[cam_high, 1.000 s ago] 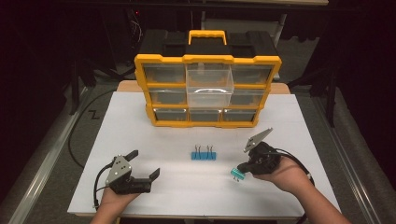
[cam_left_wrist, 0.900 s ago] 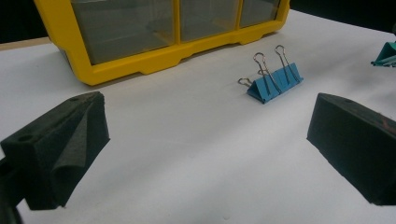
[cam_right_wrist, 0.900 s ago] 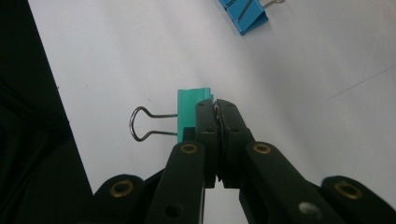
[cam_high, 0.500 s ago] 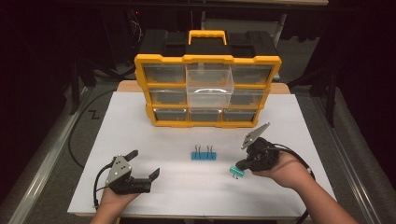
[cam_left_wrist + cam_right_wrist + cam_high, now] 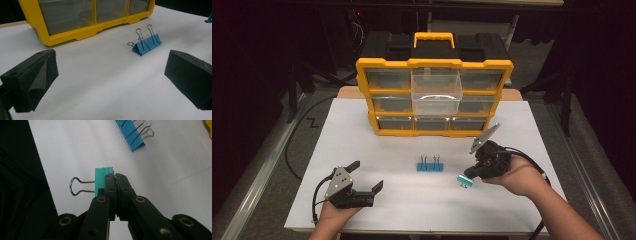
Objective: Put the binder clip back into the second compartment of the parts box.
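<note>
On white table [image 5: 362, 130], two blue clips [image 5: 430, 166], one teal clip [image 5: 463, 180]

A: What differs from one second ago?

B: The right gripper [image 5: 470, 176] has drifted slightly toward the far side of the table and a touch left, and the person's right hand [image 5: 507, 172] went with it. The teal binder clip [image 5: 463, 180] travelled along, pinched between the jaws.

A: Attitude of the gripper?

B: Tilt looks a little changed; its grey plate [image 5: 483, 137] now sits nearer the organiser's bottom row. I cannot tell whether the clip touches the table.
</note>
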Available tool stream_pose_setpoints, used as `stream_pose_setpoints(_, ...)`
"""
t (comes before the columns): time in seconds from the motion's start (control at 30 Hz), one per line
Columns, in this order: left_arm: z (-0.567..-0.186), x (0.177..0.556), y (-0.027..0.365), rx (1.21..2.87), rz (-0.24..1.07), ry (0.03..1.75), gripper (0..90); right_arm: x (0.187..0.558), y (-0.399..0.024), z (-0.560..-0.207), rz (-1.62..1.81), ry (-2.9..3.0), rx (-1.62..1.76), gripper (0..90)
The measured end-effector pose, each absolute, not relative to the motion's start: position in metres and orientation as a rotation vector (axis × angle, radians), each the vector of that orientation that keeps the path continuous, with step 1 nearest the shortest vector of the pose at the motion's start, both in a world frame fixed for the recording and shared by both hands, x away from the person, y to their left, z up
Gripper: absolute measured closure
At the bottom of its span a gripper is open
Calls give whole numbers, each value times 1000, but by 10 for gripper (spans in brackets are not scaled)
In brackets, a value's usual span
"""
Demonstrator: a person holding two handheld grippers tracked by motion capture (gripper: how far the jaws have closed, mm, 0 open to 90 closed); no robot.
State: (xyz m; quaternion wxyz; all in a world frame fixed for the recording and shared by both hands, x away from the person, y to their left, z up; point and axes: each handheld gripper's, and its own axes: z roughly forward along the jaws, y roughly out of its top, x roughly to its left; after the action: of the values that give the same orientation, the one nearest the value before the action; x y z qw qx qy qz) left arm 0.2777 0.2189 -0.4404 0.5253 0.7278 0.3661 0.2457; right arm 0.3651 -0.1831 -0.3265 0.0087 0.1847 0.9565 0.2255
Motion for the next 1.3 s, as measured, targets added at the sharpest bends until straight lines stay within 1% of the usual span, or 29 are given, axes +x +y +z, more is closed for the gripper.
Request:
stream_pose_setpoints(0.37, -440, 278, 219, 1741, 601, 880, 2, 368, -181, -302, 732, 3016, 545, 897)
stream_pose_setpoints(0.77, -441, 280, 219, 1749, 589, 871, 2, 372, -176, -285, 724, 3028, 530, 898)
stream_pose_setpoints(1.3, -440, 279, 220, 1741, 593, 869, 2, 379, -167, -242, 712, 3065, 476, 897)
